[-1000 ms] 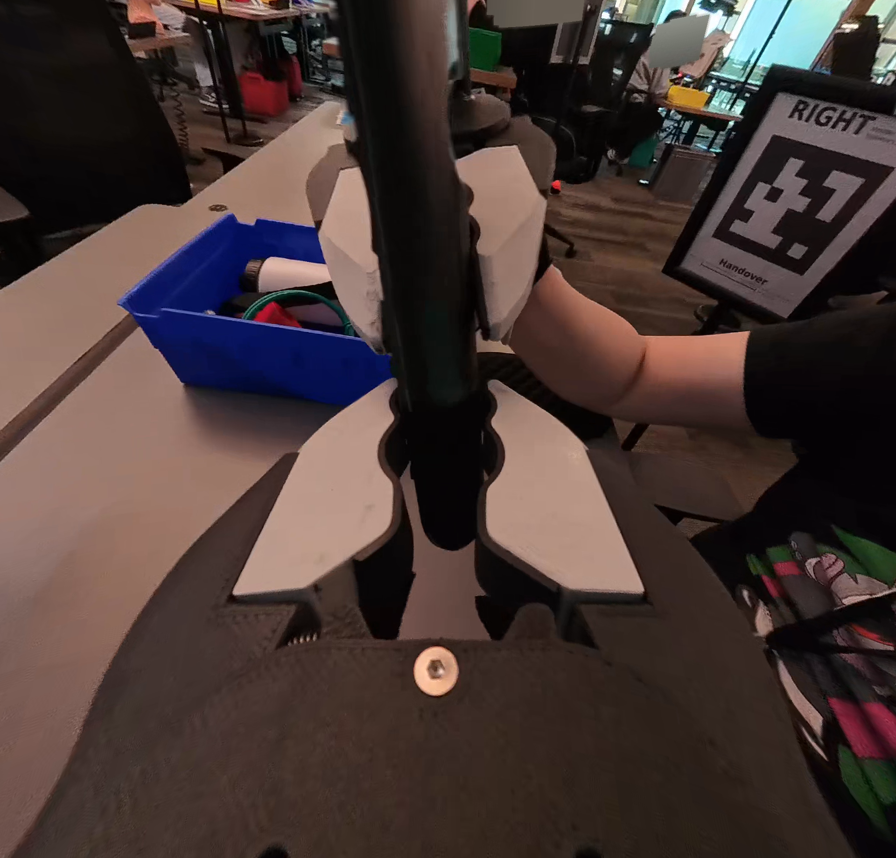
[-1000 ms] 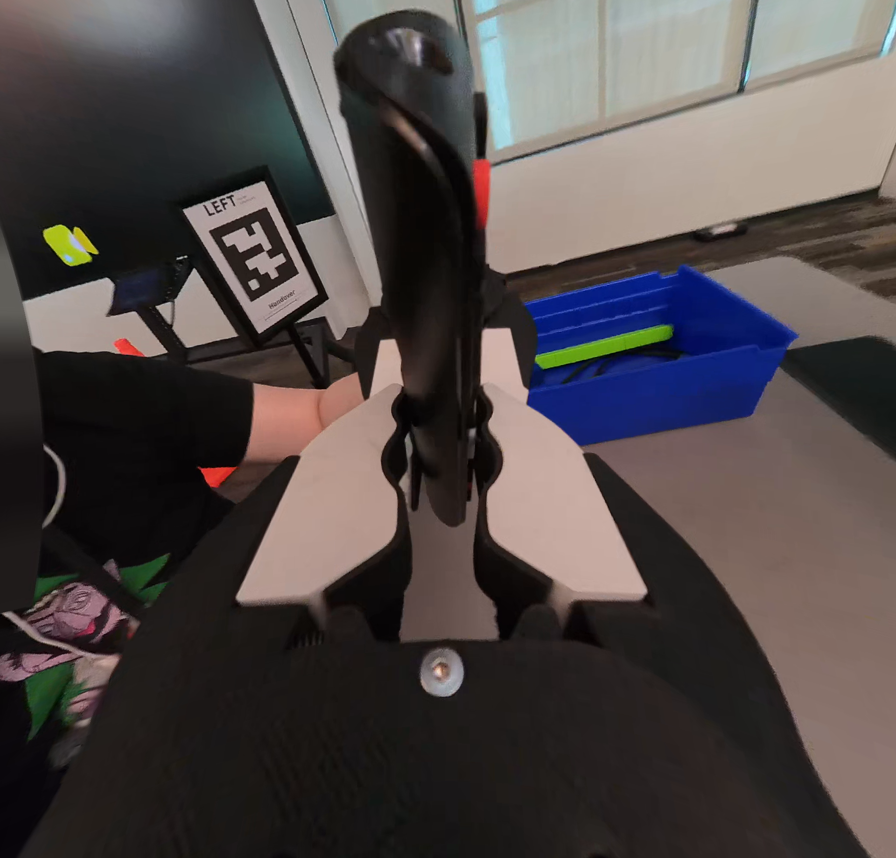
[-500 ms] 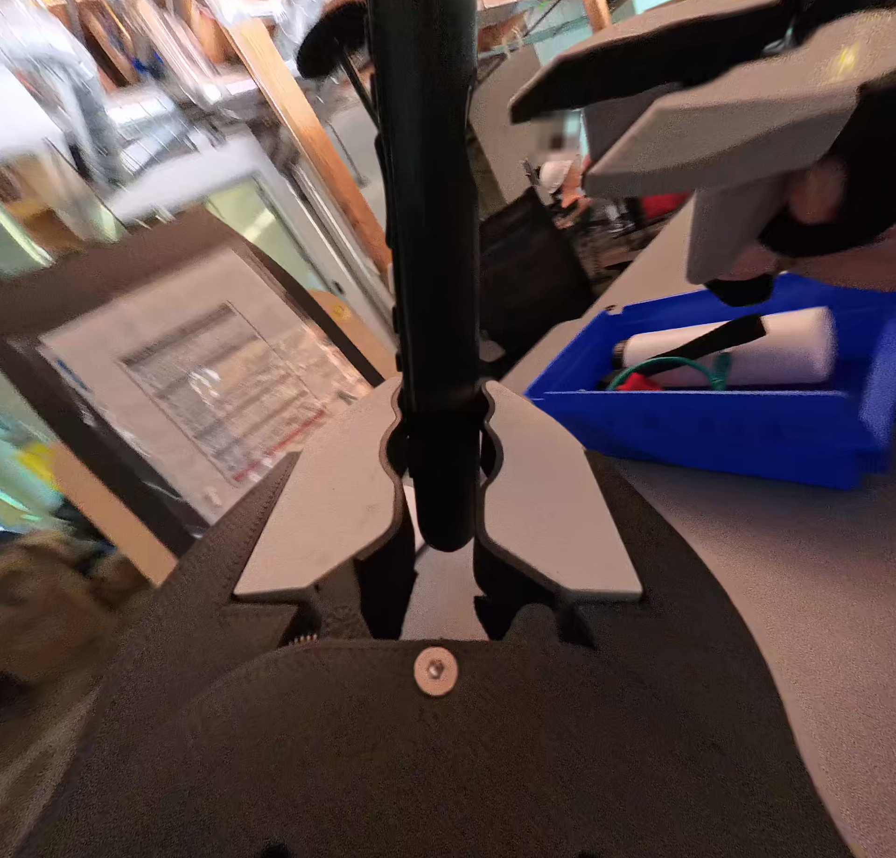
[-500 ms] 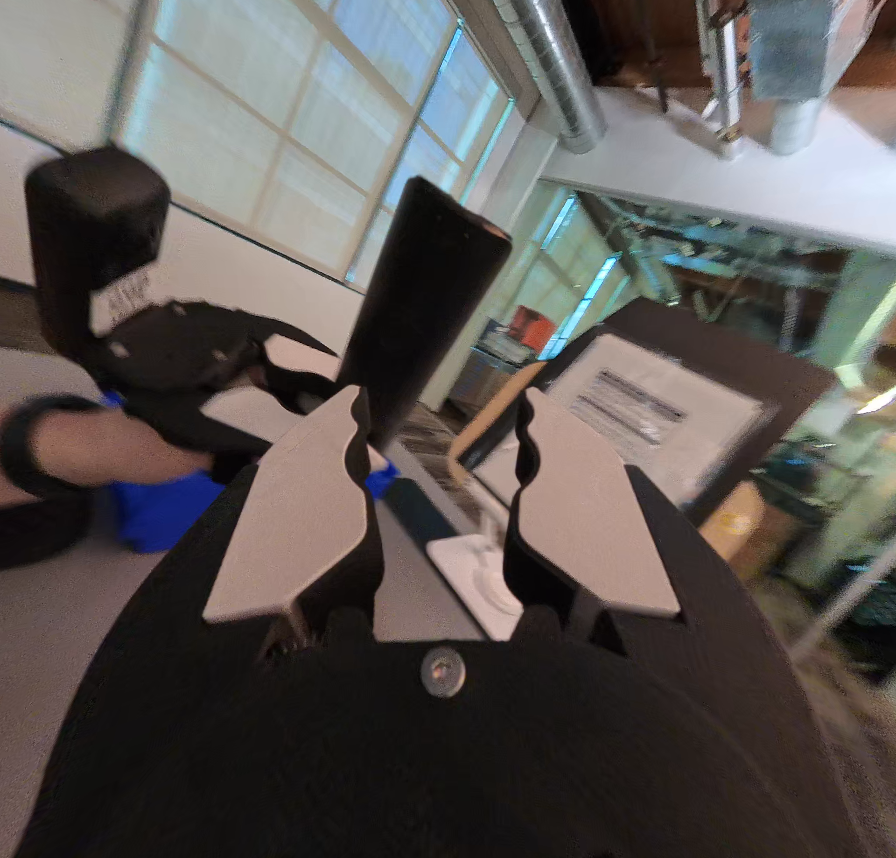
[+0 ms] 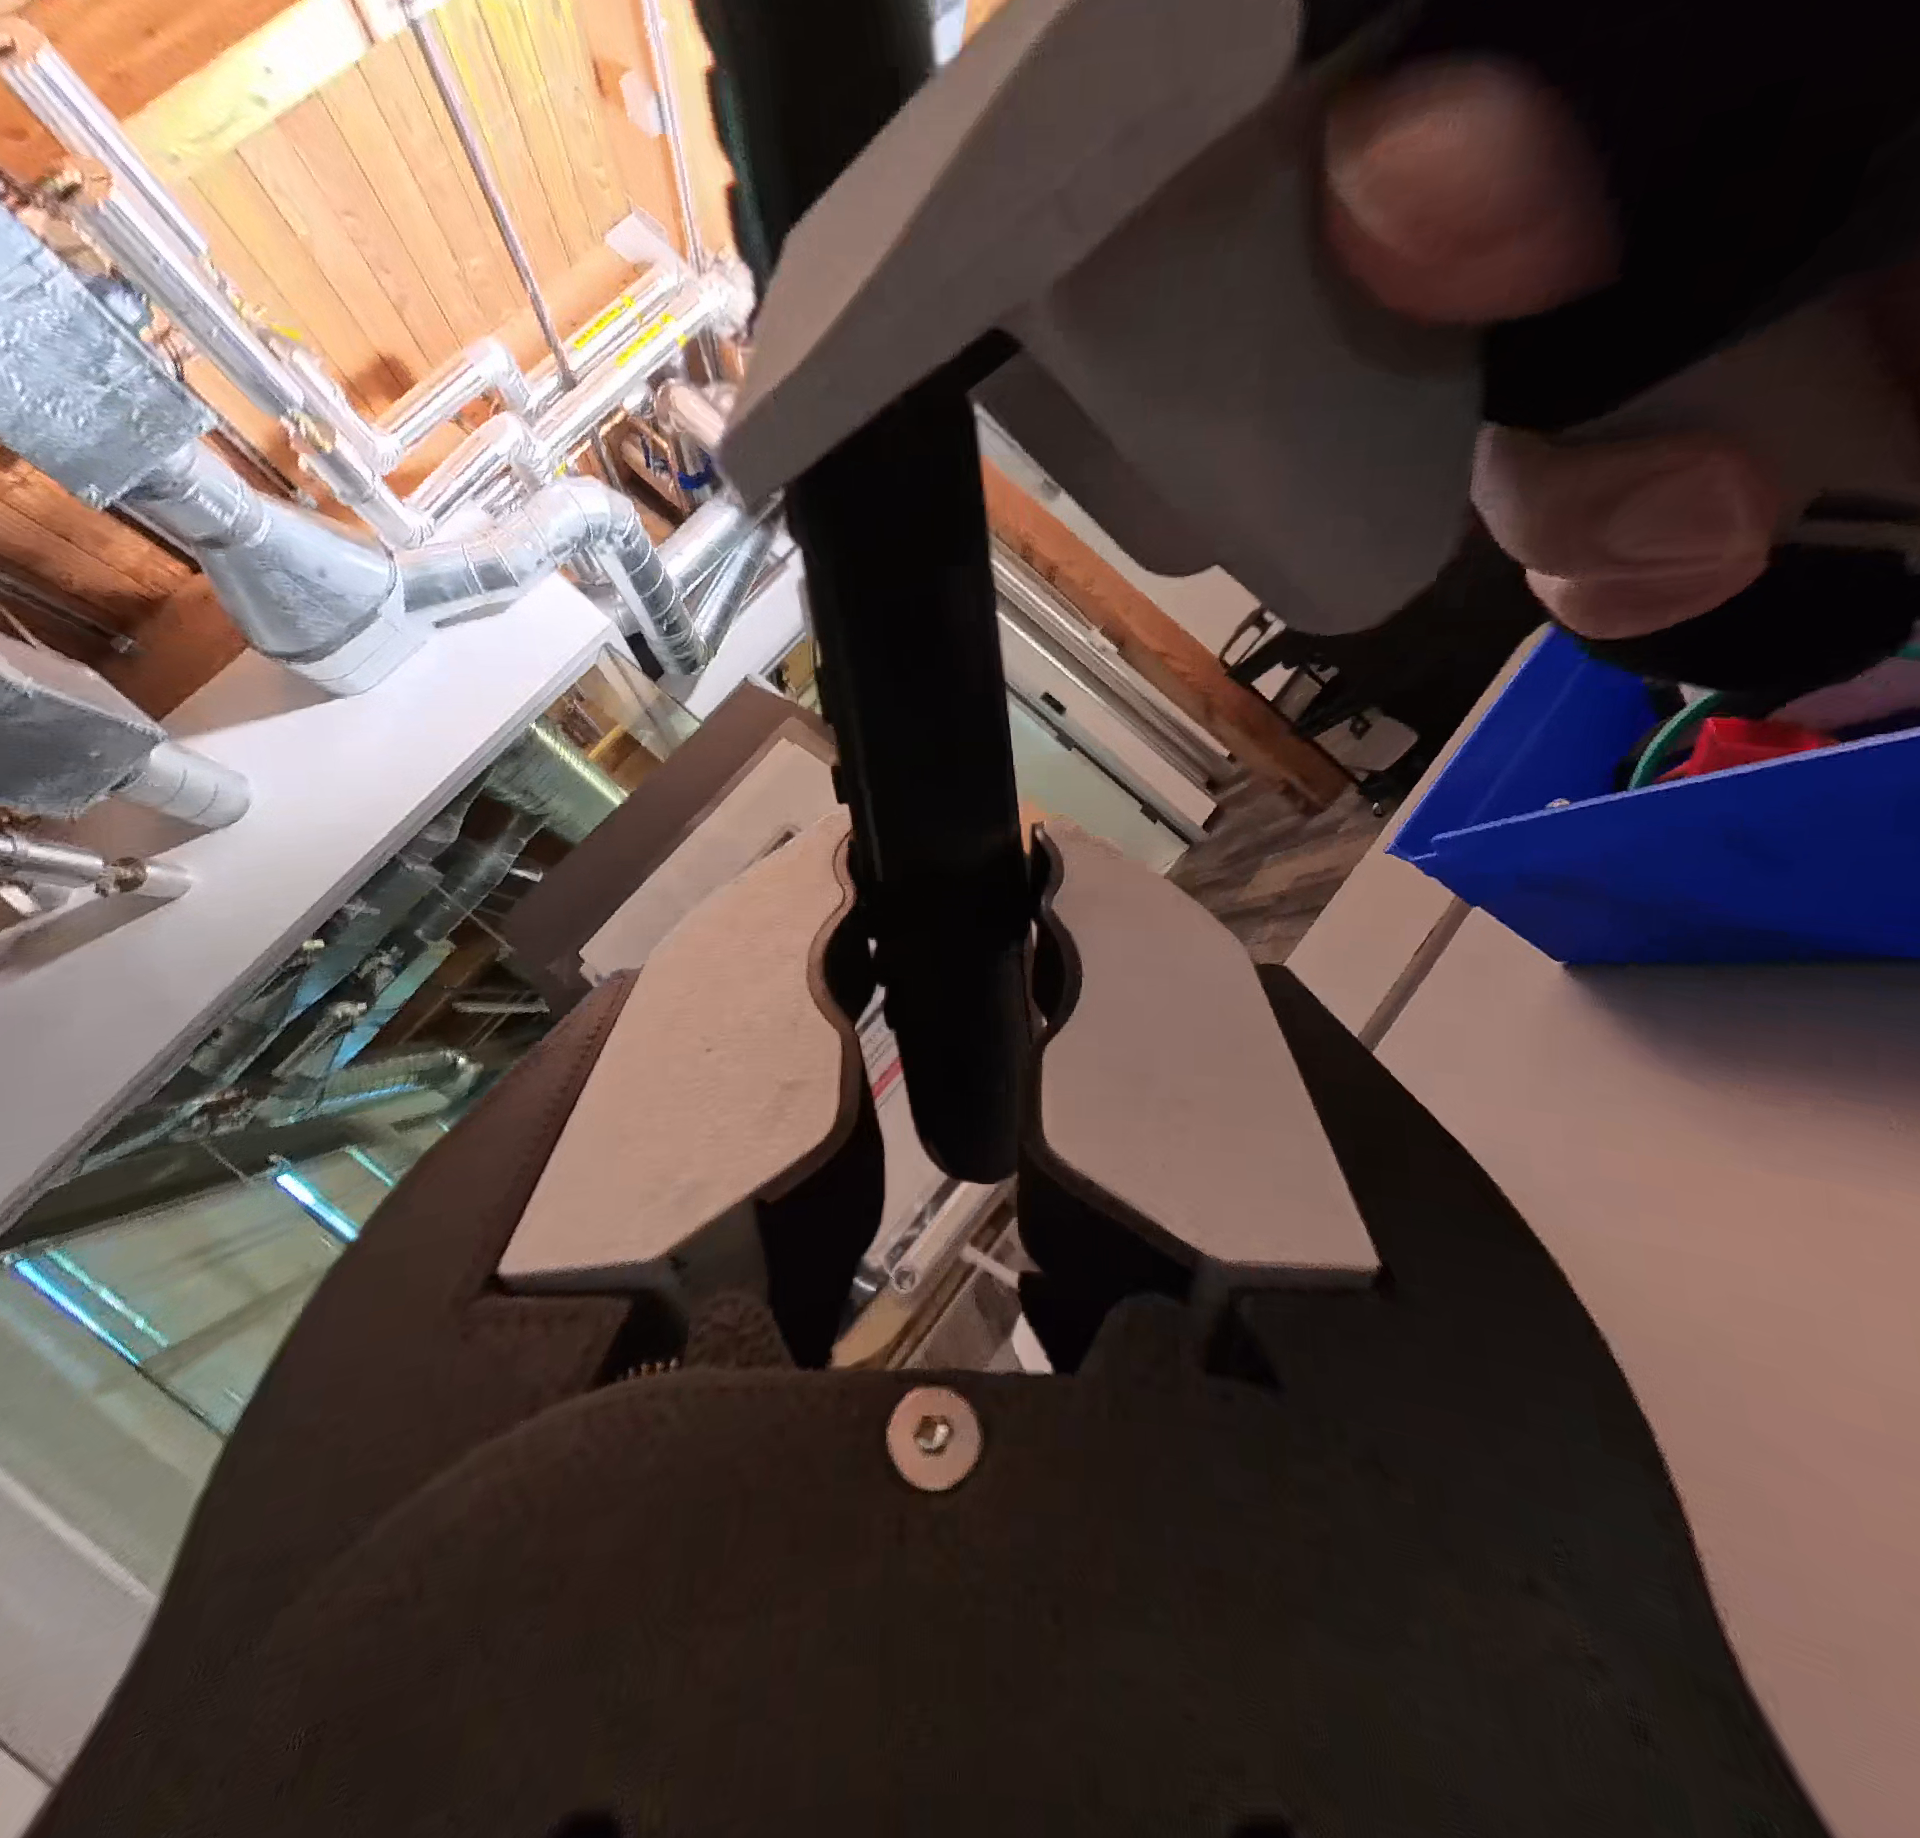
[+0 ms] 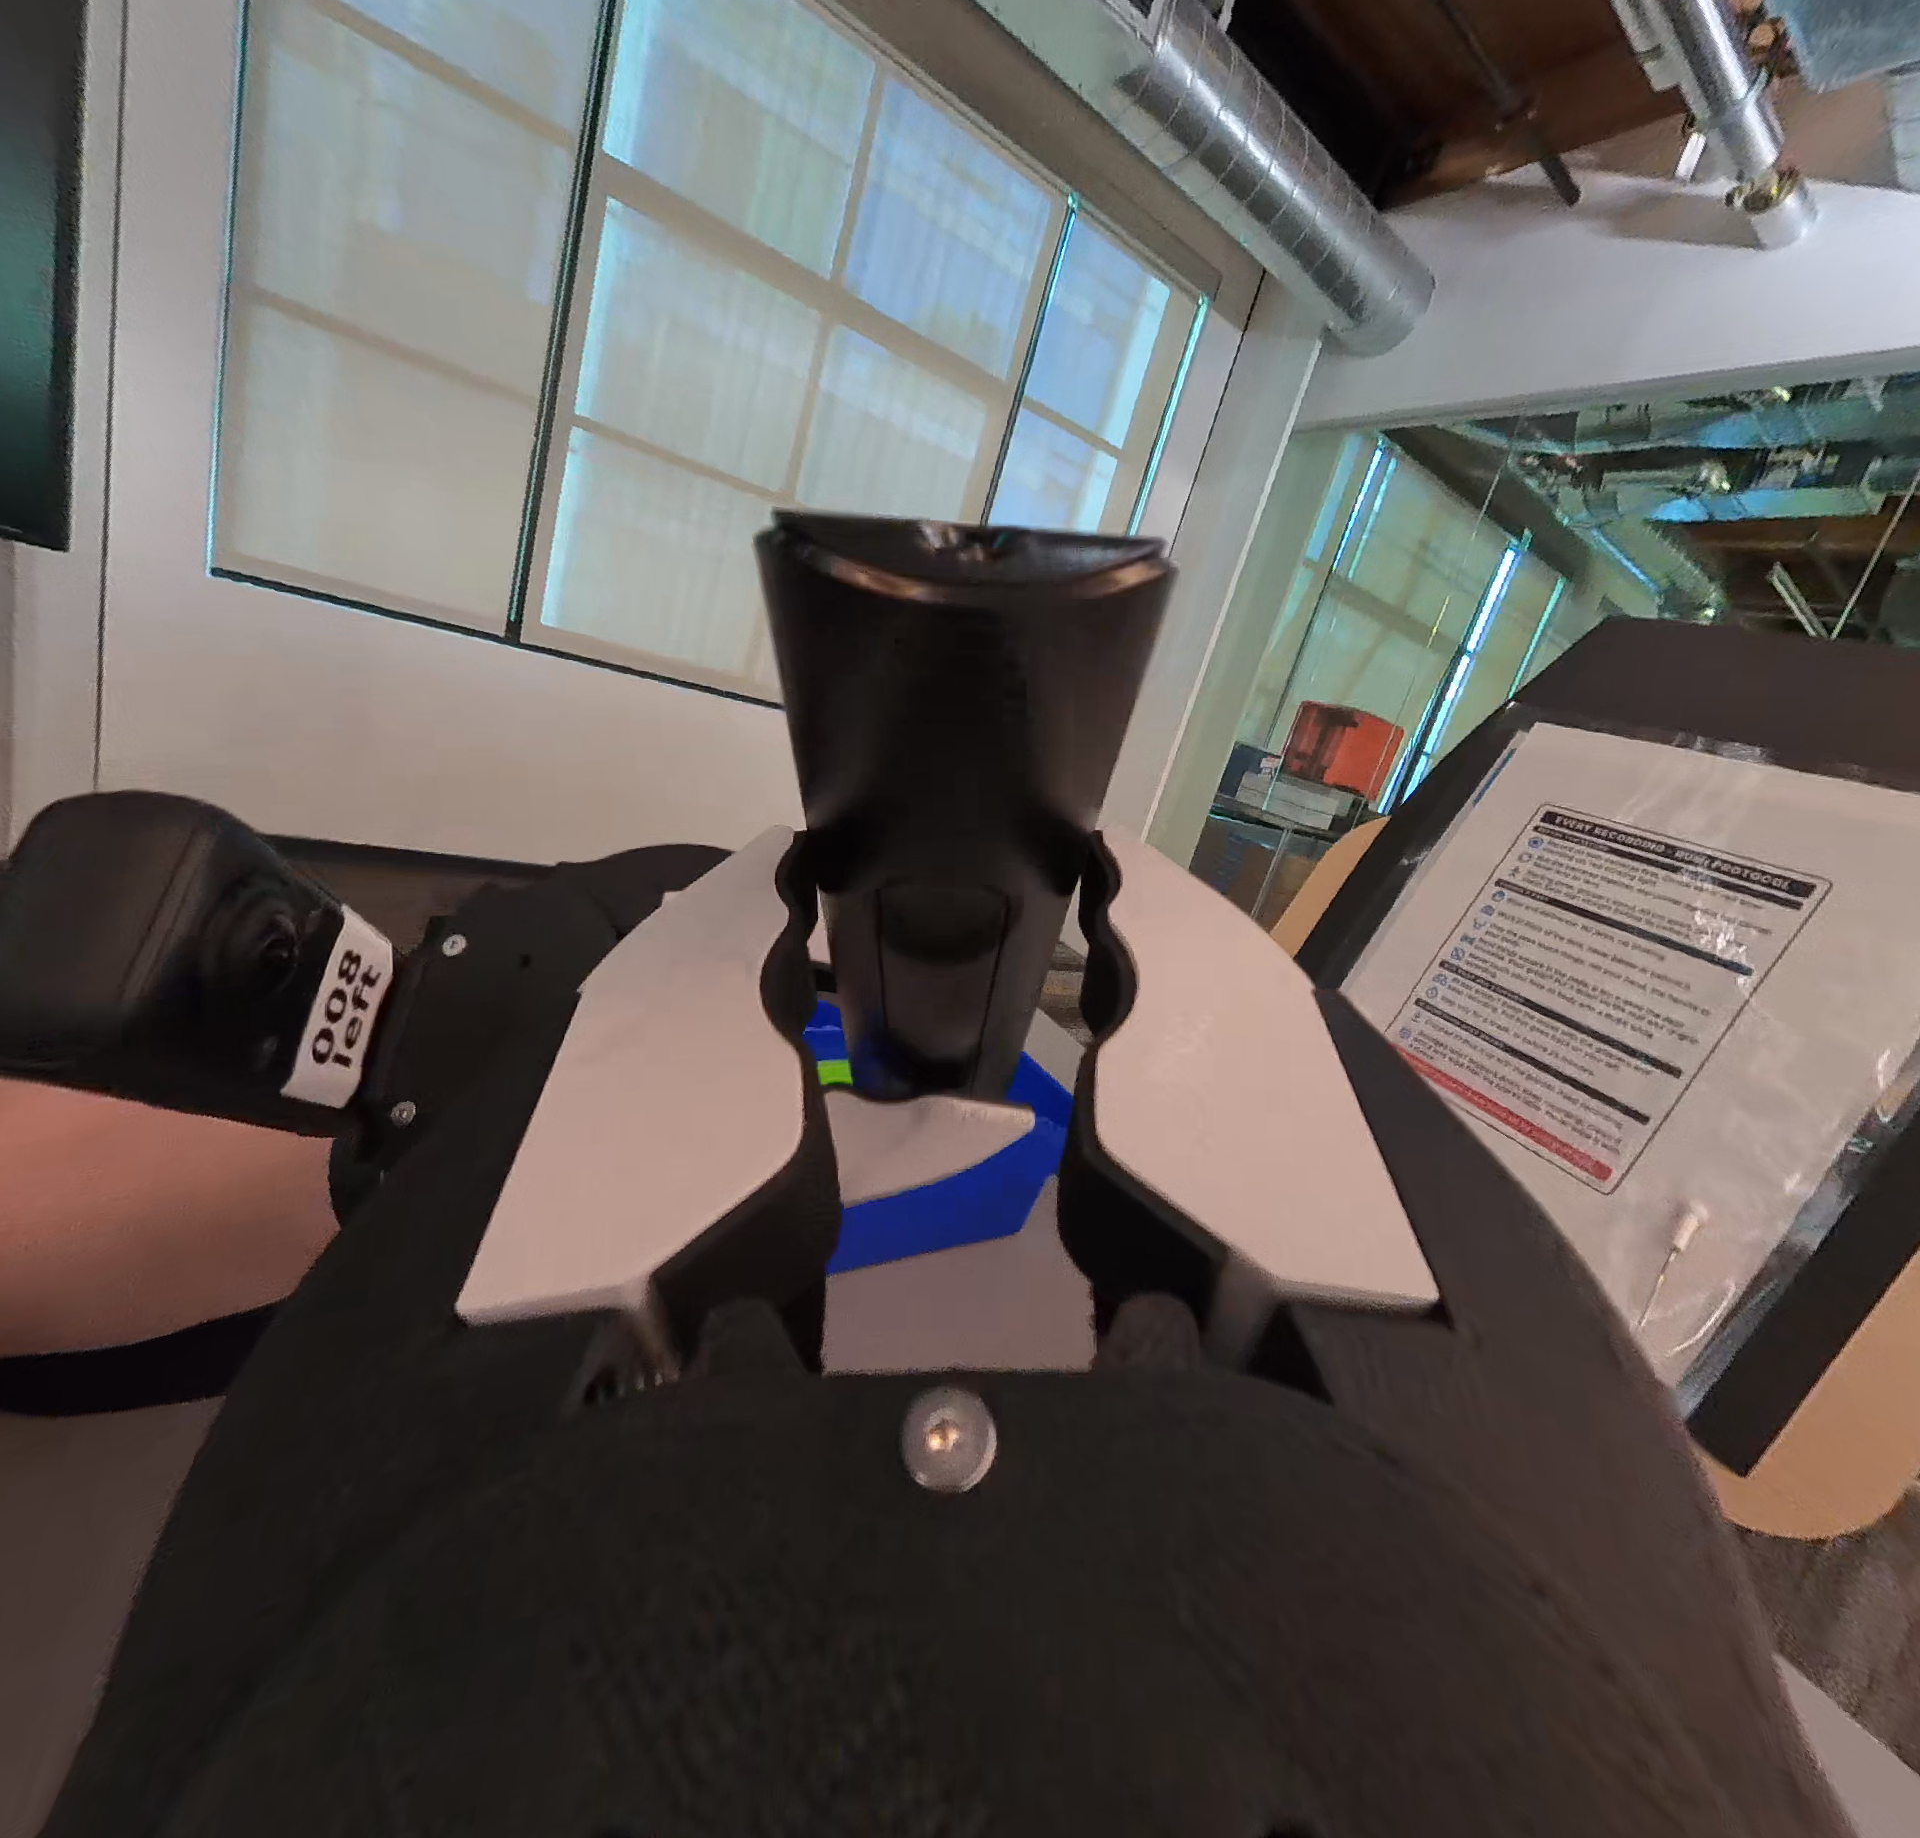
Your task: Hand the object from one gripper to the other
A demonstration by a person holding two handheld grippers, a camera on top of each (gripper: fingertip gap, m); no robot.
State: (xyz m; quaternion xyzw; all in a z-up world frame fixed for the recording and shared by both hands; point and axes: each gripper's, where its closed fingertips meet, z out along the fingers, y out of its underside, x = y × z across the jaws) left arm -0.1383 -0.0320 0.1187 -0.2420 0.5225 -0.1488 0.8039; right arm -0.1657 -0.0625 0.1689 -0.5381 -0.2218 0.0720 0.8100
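A long black tool (image 5: 904, 645) stands upright between both grippers. My left gripper (image 5: 940, 874) is shut on its narrow lower end. My right gripper (image 6: 940, 874) has its jaws on either side of the tool's wider part (image 6: 956, 697), just under the flared end, and the fingertips (image 6: 1101, 895) touch its sides. In the left wrist view the right gripper's grey finger (image 5: 987, 261) crosses the tool higher up, held by a hand (image 5: 1621, 531). In the right wrist view the left gripper (image 6: 499, 967) reaches in from the left below.
A blue bin (image 5: 1714, 874) with several small items stands on the grey table (image 5: 1610, 1217) at the right. Another blue bin (image 6: 935, 1217) shows behind the tool in the right wrist view. A framed sign board (image 6: 1558, 957) stands at the right. Left tips to right tips: about 6 cm.
A second ago both grippers held the tool. The right gripper then opened and came off, turned, and now has its jaws around the tool's wider part. Both grippers have tilted upward.
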